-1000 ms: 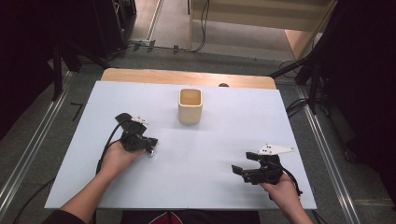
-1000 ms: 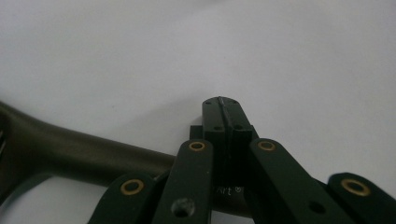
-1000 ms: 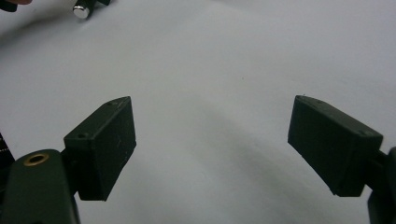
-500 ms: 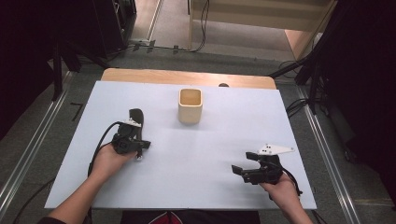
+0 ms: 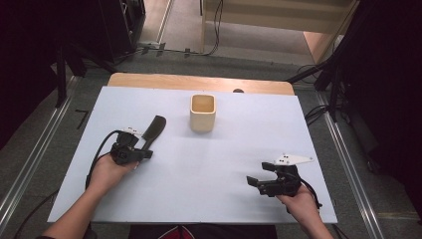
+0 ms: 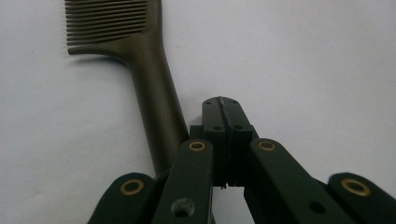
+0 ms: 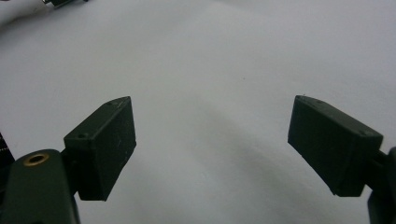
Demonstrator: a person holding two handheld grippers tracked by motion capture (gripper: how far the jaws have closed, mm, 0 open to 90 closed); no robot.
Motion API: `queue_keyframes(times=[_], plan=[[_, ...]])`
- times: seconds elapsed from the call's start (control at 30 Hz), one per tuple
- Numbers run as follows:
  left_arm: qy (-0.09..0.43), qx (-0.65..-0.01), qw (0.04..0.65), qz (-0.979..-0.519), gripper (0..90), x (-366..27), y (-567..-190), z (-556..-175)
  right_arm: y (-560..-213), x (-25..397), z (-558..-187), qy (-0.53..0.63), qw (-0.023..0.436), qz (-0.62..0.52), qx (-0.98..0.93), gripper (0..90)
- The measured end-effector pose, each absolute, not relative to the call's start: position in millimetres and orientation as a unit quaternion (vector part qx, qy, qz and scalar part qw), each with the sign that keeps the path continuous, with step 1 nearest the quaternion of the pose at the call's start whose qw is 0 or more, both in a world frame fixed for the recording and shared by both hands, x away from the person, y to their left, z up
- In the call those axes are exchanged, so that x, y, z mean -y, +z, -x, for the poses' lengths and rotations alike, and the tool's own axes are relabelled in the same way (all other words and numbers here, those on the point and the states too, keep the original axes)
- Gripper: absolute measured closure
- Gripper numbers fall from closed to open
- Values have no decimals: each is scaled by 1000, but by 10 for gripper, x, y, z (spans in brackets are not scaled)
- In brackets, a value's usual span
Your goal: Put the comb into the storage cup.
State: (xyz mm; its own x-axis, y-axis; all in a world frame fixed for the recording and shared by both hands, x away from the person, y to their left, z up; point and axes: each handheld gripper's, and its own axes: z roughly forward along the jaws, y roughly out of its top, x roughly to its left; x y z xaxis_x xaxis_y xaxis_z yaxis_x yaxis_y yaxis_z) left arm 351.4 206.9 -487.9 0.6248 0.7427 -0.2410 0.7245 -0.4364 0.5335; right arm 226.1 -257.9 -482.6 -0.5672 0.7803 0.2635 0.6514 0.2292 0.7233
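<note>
- Left gripper (image 5: 142,149), frame left: jaws lying pressed together beside the comb (image 5: 153,130) handle, gripping nothing.
- Comb lying flat, left of the cup (image 5: 202,112).
- Right gripper (image 5: 256,181), lower right: jaws gaping, empty.

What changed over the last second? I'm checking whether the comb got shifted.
The left gripper turned from pointing away-left to pointing up toward the cup. The comb swung round with it and now lies beside the shut jaws, its handle alongside them; whether they pinch it is unclear. The right gripper stayed put, open, and the cup didn't move.
</note>
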Motion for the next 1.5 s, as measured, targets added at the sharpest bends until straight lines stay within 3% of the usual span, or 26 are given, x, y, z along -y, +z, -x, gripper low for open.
queue_keyframes(times=[0.53, 0.8, 0.87, 1.13, 1.5], plan=[[13, -433, 324, -841, 900, -2125, -4821, -3492, -4824, 2572, -2268, 418, 77, -456, -782, 135], [0, -417, 374, -828, 742, -2133, -4659, -3337, -4822, 2574, -2269, 421, 75, -455, -781, 135], [-8, -418, 384, -823, 635, -2132, -4622, -3293, -4819, 2571, -2267, 423, 75, -455, -781, 135], [-6, -403, 420, -813, 446, -2133, -4559, -3082, -4821, 2567, -2267, 423, 76, -451, -782, 135], [-1, -387, 442, -809, 332, -2149, -4581, -2885, -4828, 2563, -2268, 429, 77, -444, -783, 136]])
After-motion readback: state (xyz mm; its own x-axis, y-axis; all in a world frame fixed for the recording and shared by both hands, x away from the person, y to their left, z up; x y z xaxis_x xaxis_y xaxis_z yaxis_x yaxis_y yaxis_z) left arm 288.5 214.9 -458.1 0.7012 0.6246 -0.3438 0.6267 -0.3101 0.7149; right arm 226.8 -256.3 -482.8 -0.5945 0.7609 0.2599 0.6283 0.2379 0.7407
